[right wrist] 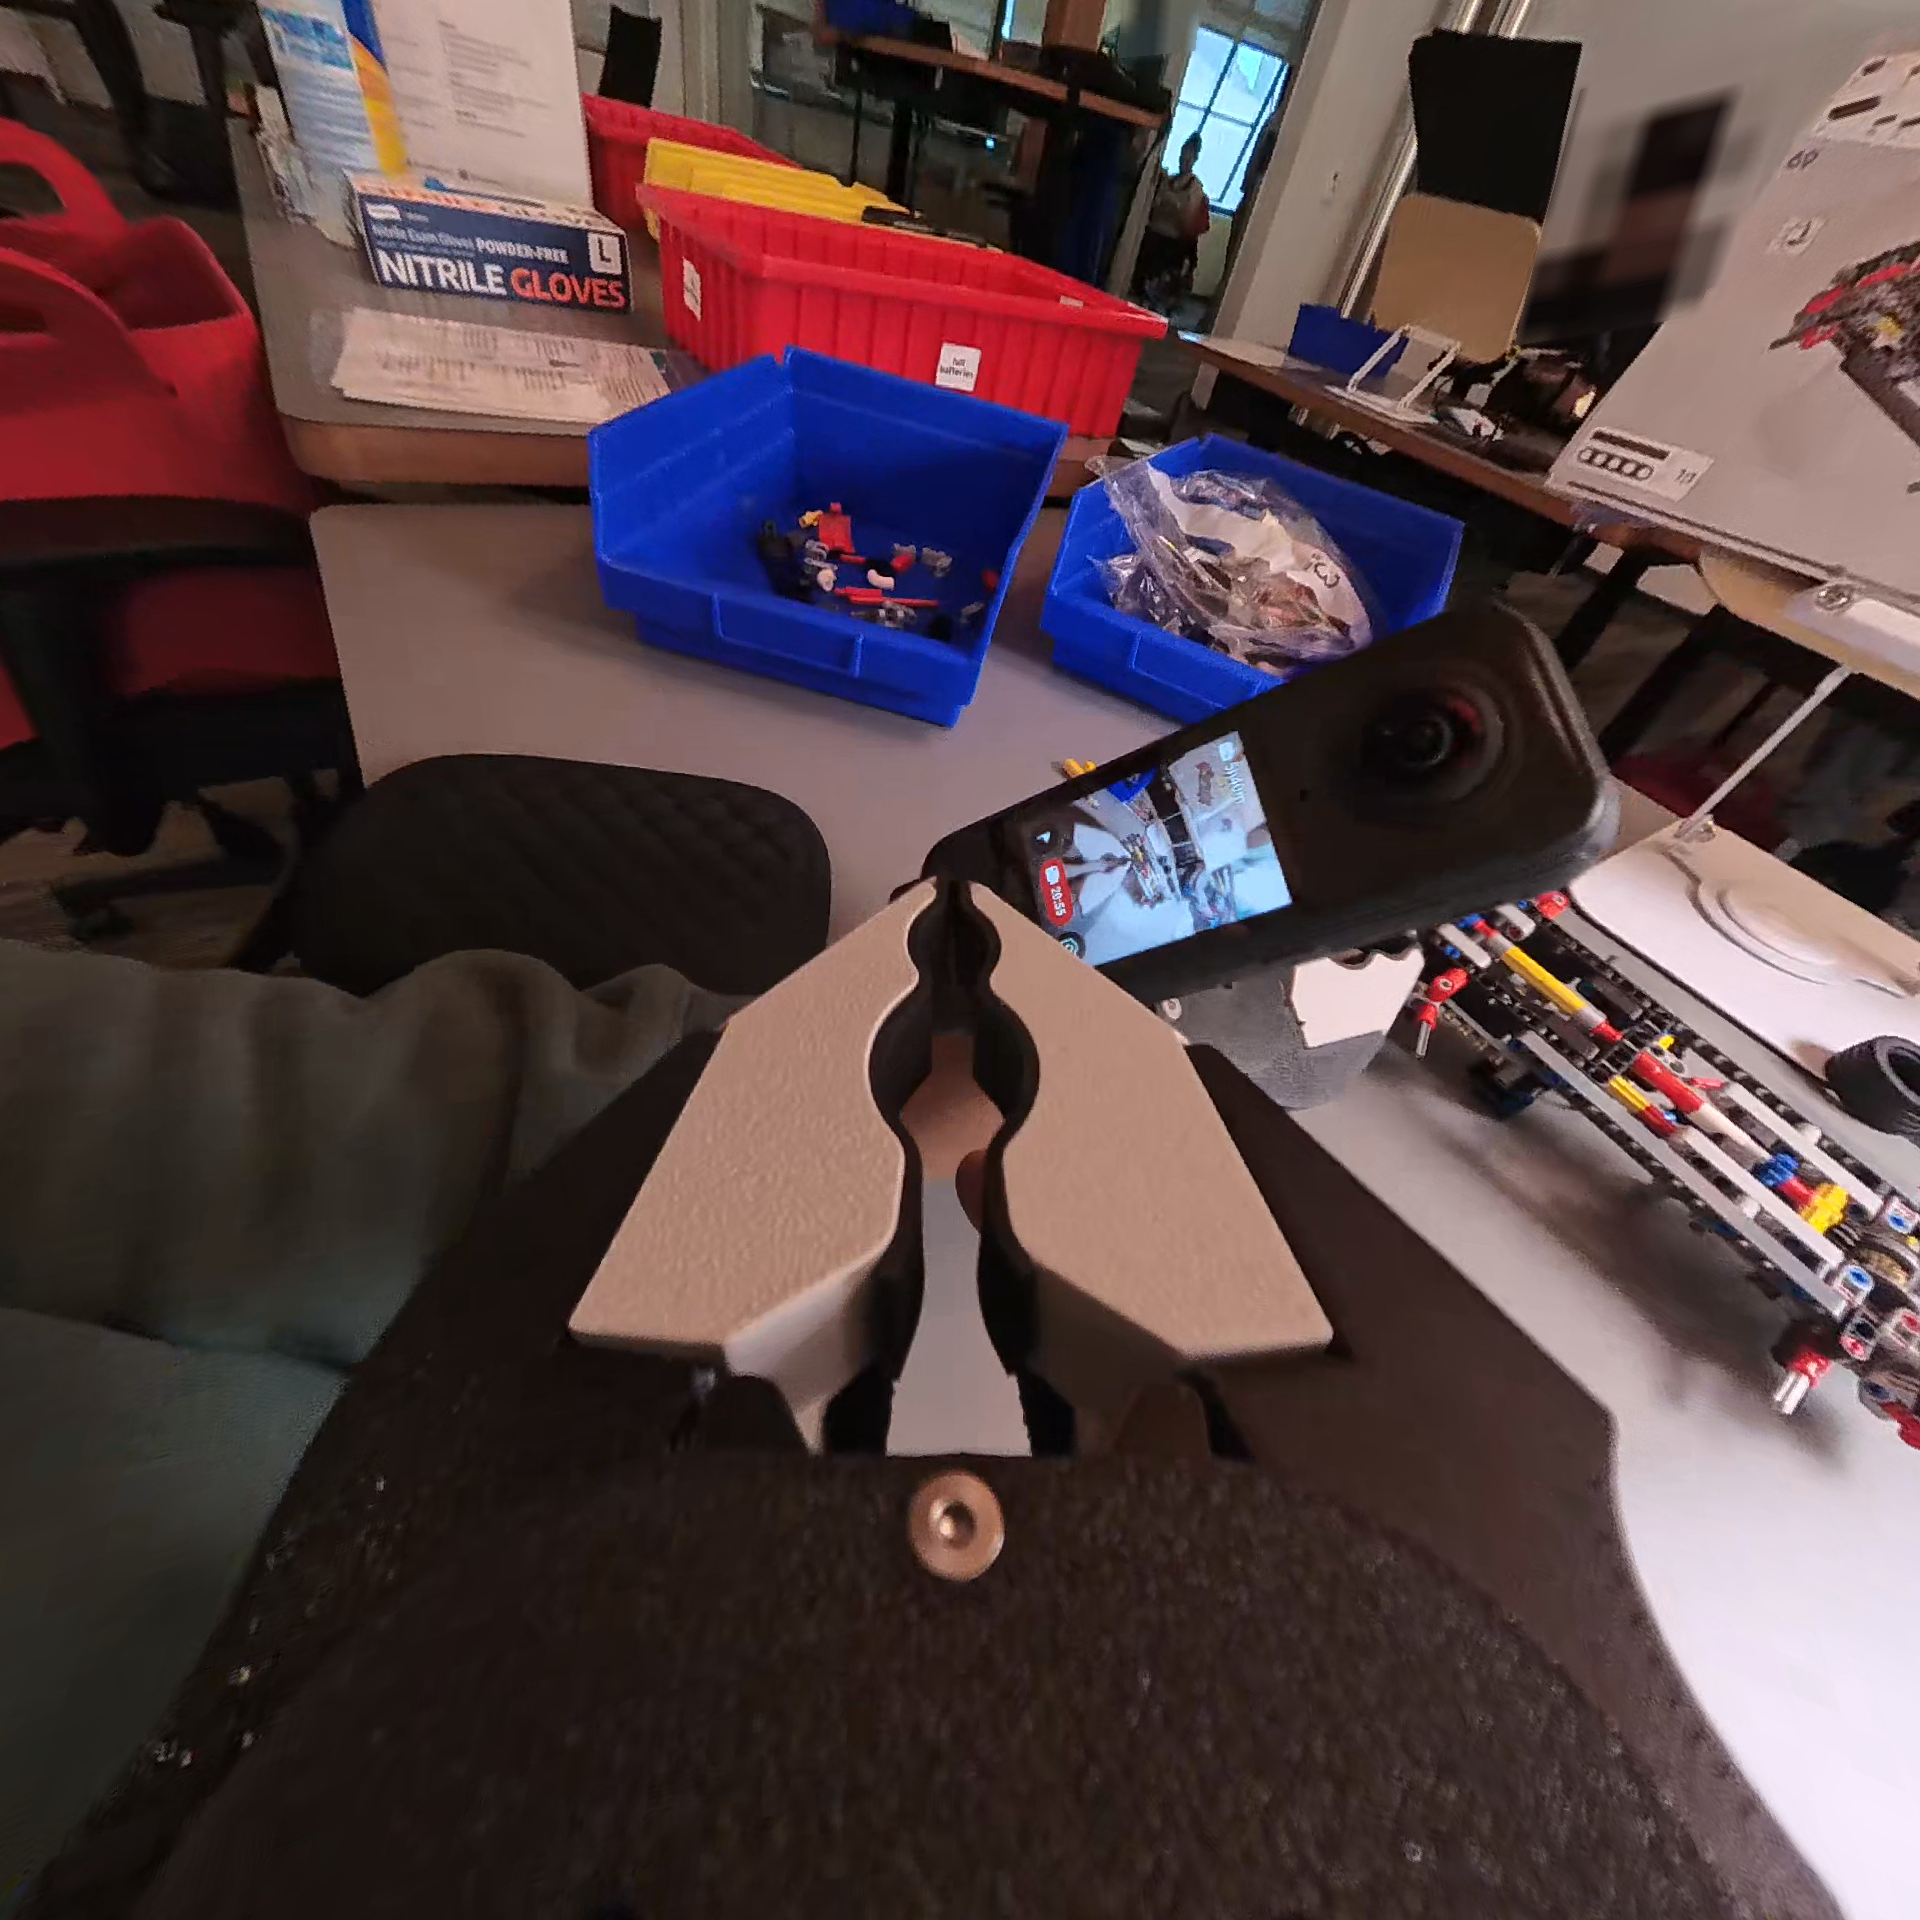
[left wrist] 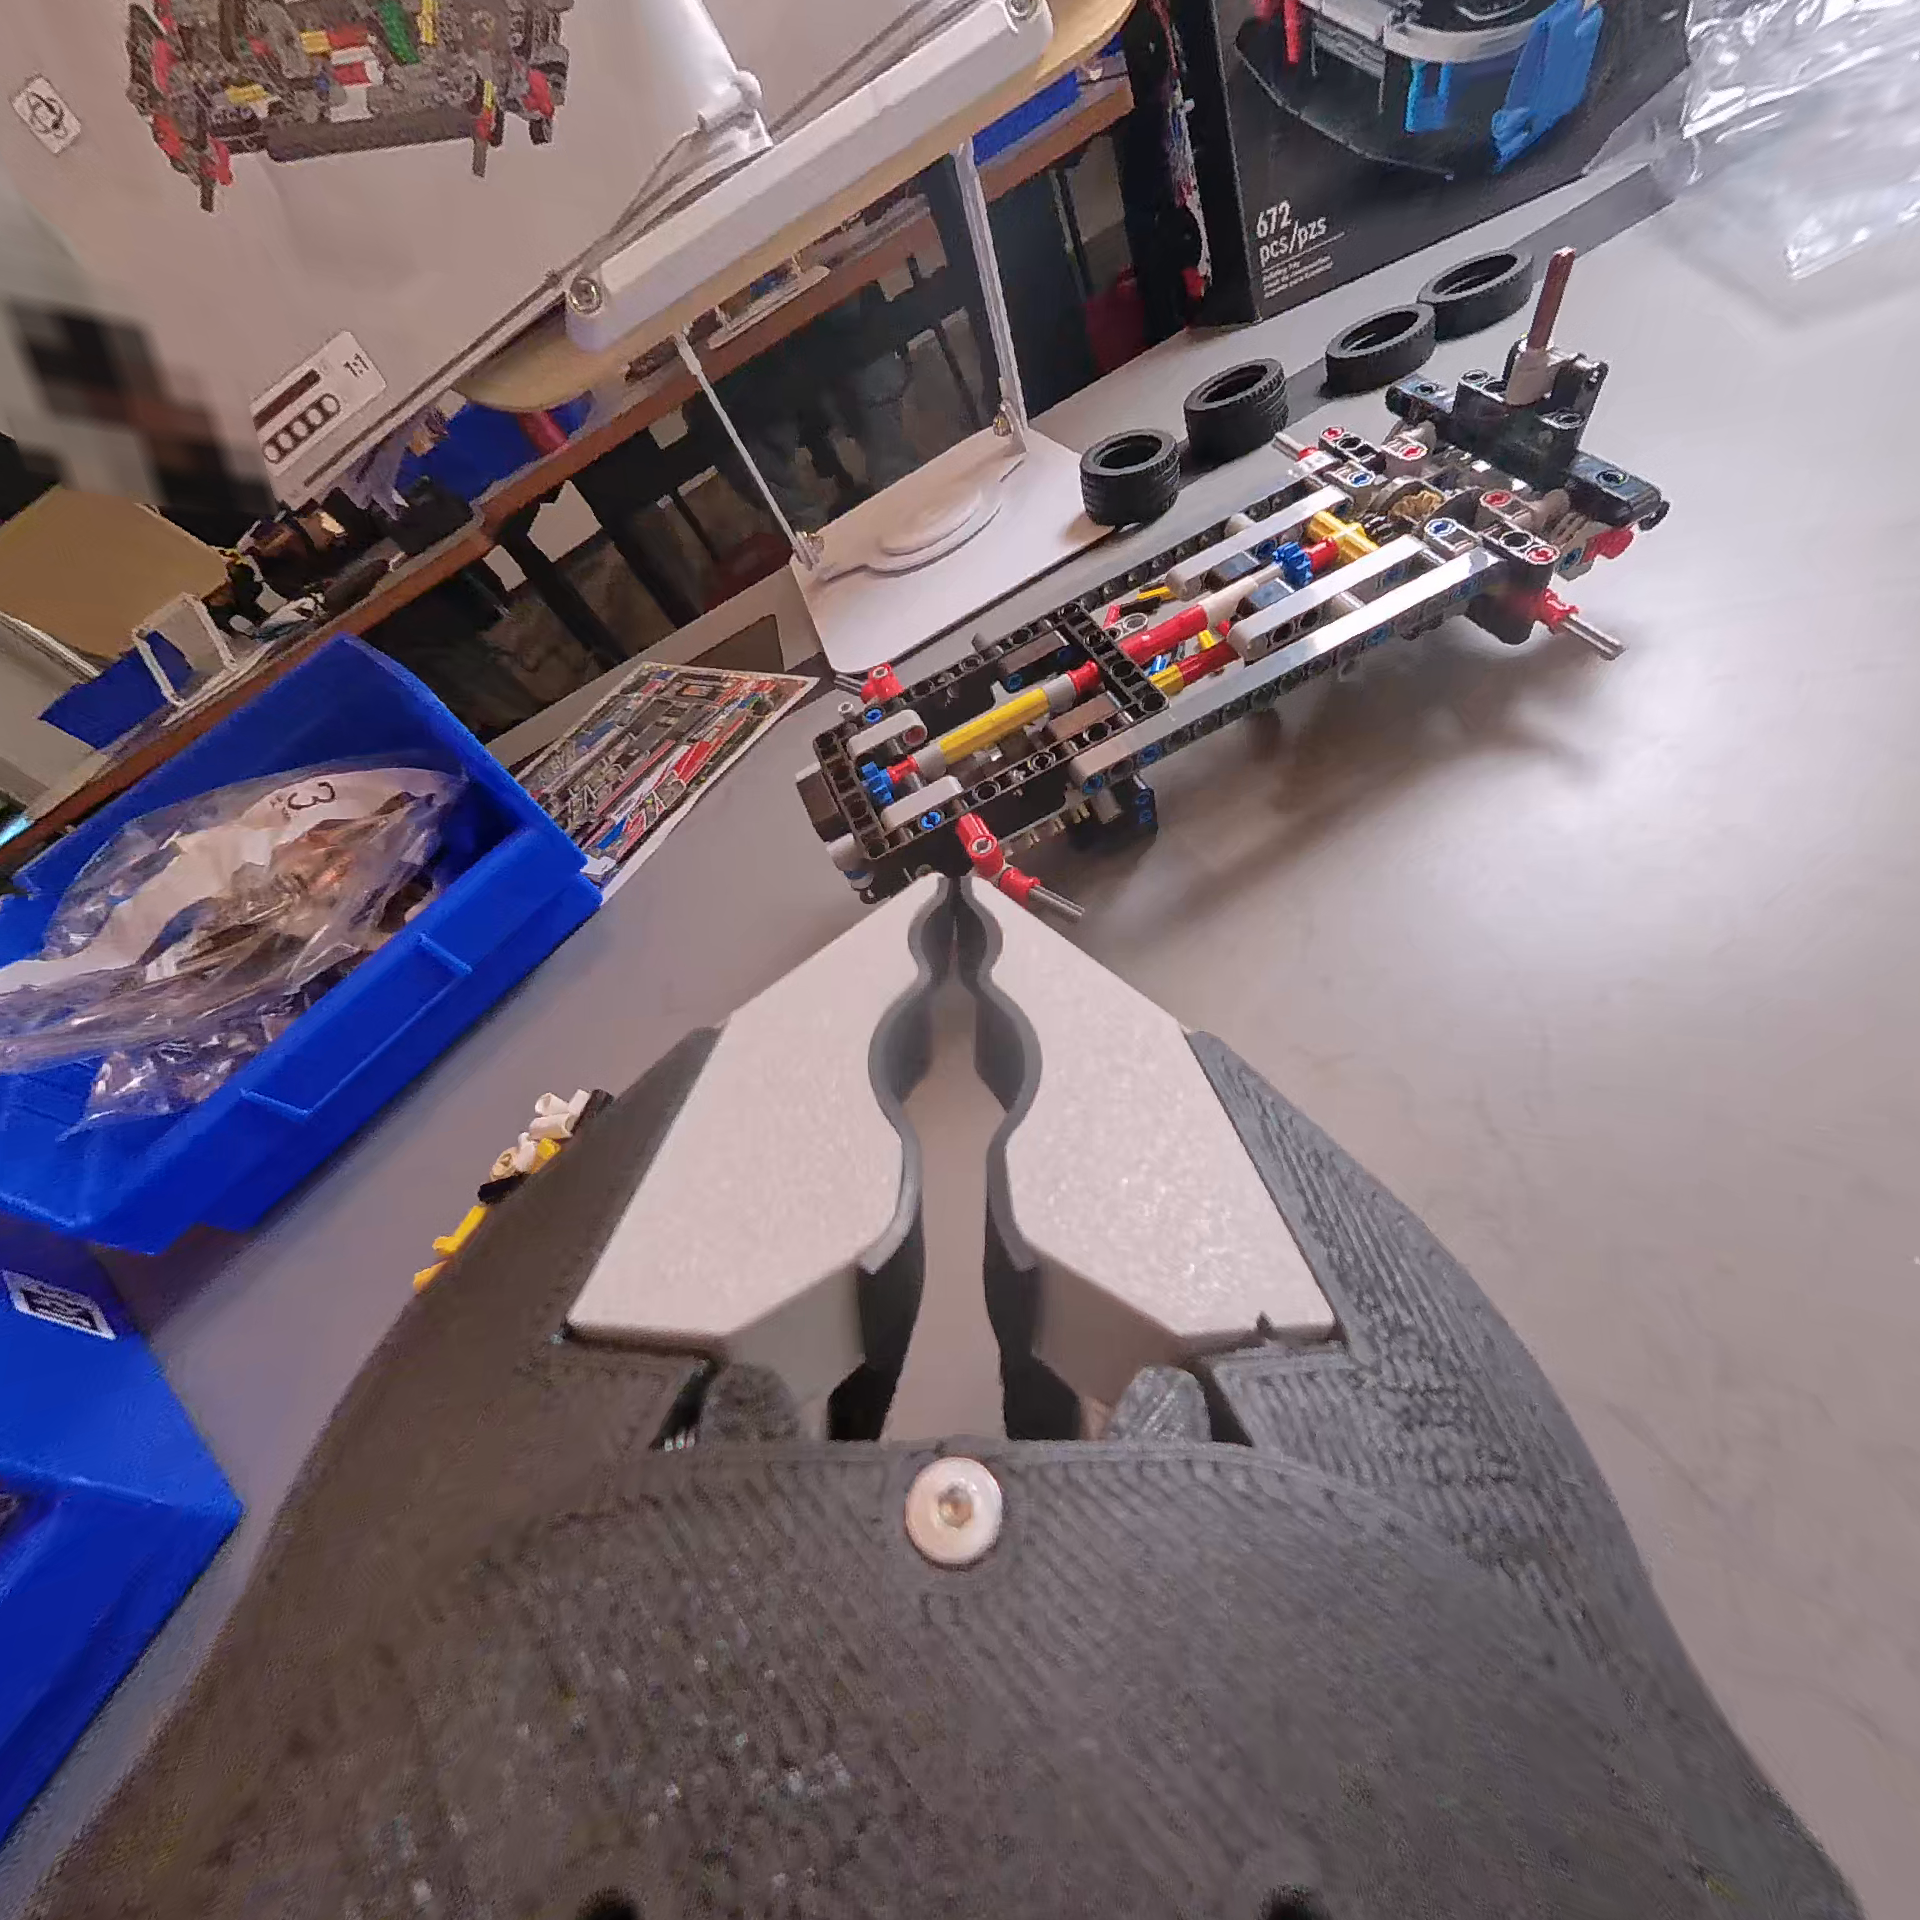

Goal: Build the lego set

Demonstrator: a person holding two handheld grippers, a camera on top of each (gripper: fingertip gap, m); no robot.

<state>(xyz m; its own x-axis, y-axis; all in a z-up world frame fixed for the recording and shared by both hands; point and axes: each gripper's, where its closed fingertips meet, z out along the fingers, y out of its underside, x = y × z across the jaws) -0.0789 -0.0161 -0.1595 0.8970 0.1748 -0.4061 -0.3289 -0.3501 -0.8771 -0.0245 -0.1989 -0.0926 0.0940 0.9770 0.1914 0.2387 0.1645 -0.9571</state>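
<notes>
Long multicoloured lego chassis frame (left wrist: 1195, 634) lies at 1 o'clock from left gripper (left wrist: 954, 899), long axis toward 2 o'clock; right gripper (right wrist: 954, 899) farther, both jaws pressed together, empty

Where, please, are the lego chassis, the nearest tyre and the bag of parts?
lego chassis (left wrist: 1195, 665): left wrist view, middle of its frame.
nearest tyre (left wrist: 1130, 478): left wrist view, its tread.
bag of parts (right wrist: 1236, 582): right wrist view, clear plastic front.
</notes>
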